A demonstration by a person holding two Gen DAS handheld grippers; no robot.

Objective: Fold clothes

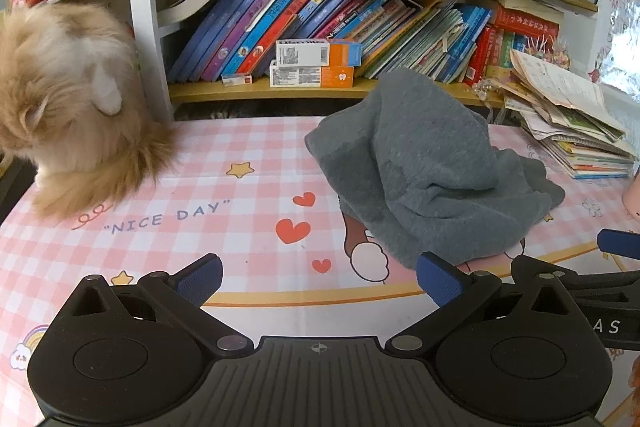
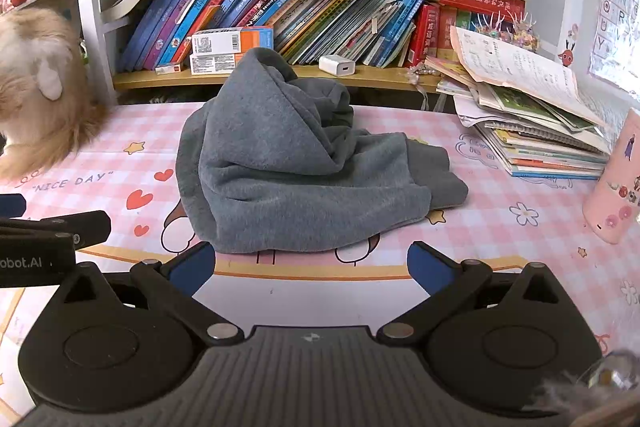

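A grey fleece garment (image 1: 432, 171) lies in a crumpled heap on the pink checked tablecloth (image 1: 240, 195); it also shows in the right wrist view (image 2: 296, 175), bunched up high at the back. My left gripper (image 1: 320, 281) is open and empty, its right finger near the garment's front edge. My right gripper (image 2: 310, 267) is open and empty, just in front of the garment's near hem. The left gripper's body shows at the left of the right wrist view (image 2: 48, 243).
A fluffy tan dog (image 1: 68, 107) sits at the table's left back. A bookshelf (image 2: 280, 75) with books runs along the back. A stack of books and papers (image 2: 536, 123) lies at the right. A pink bottle (image 2: 616, 183) stands at the far right.
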